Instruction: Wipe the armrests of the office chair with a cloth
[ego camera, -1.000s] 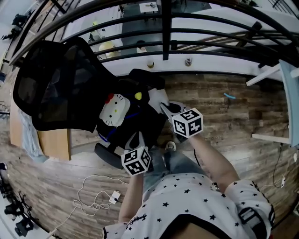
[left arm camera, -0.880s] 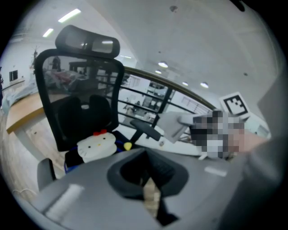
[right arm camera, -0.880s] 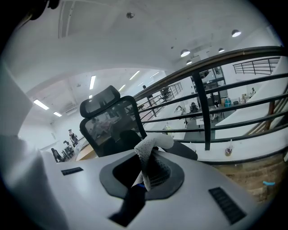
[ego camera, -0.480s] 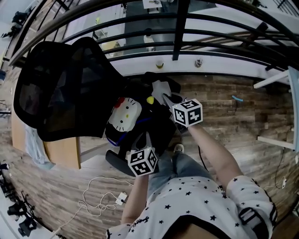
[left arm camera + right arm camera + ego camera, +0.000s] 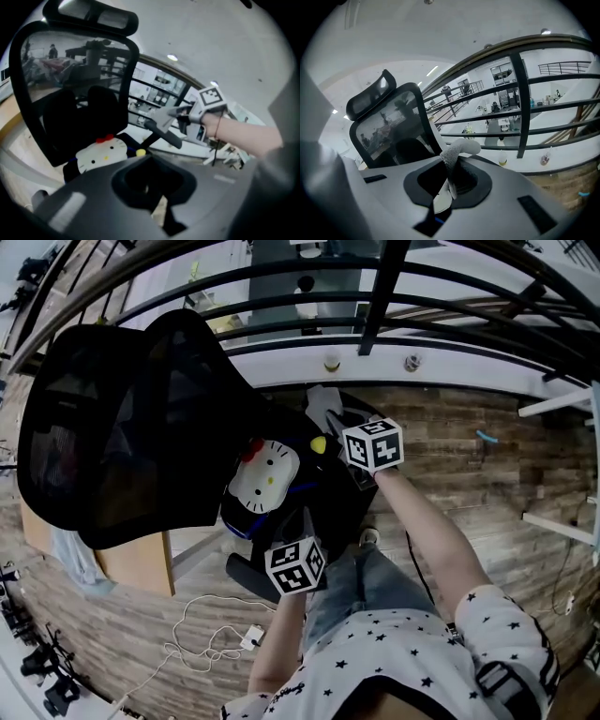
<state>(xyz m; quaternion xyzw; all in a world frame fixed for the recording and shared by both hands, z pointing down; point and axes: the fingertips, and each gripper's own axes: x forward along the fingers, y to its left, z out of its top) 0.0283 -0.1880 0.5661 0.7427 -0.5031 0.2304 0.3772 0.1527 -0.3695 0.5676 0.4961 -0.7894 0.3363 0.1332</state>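
The black mesh office chair [image 5: 122, 418] fills the left of the head view, with a white cat-face cushion [image 5: 263, 475] on its seat. My right gripper [image 5: 337, 423] is shut on a white cloth [image 5: 322, 401] and presses it on the chair's far armrest, next to the railing. In the left gripper view that armrest [image 5: 164, 132] shows as a dark bar with the cloth [image 5: 161, 115] on top. The cloth [image 5: 457, 151] sticks up out of the right gripper [image 5: 449, 180]. My left gripper [image 5: 302, 521] hovers by the near armrest [image 5: 246, 570], shut and holding nothing [image 5: 157, 187].
A black metal railing [image 5: 375, 296] runs close behind the chair, with small bottles [image 5: 331, 363] at its foot. A white cable and plug [image 5: 251, 638] lie on the wooden floor at lower left. A wooden desk panel [image 5: 131, 563] stands left of the chair.
My right gripper has slid the cloth along the far armrest toward the railing. The left gripper has stayed by the near armrest.
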